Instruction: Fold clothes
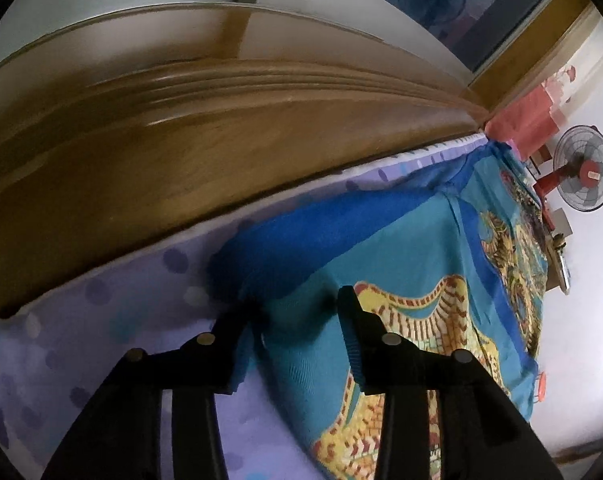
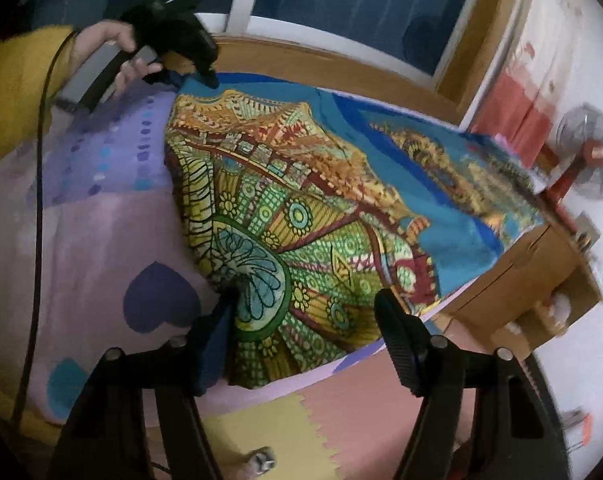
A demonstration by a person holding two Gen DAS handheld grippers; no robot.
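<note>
1. The patterned garment [image 2: 301, 208] lies spread on the bed sheet [image 2: 101, 240], with its long axis going from the near left to the far right, toward the fan [image 2: 589, 156]. The wide patterned end points to the near left; the blue end points to the far right.
2. The left claw [image 1: 297, 304] has its jaws apart, and the far left corner of the cloth lies between them. The right claw [image 2: 305, 300] is also spread wide at the near left edge; some blue cloth sits at its left finger [image 2: 217, 328], but I cannot tell if it holds it.
3. Risk: with the jaws not pressed together, the thin cloth could slip out when it is lifted, and the fold would be uneven.
4. Risk: if the two claws move at different speeds, I think the edge will twist and wrinkle.
5. Risk: the far right end hangs near the edge of the bed, so a strong pull could drag it off.
</note>
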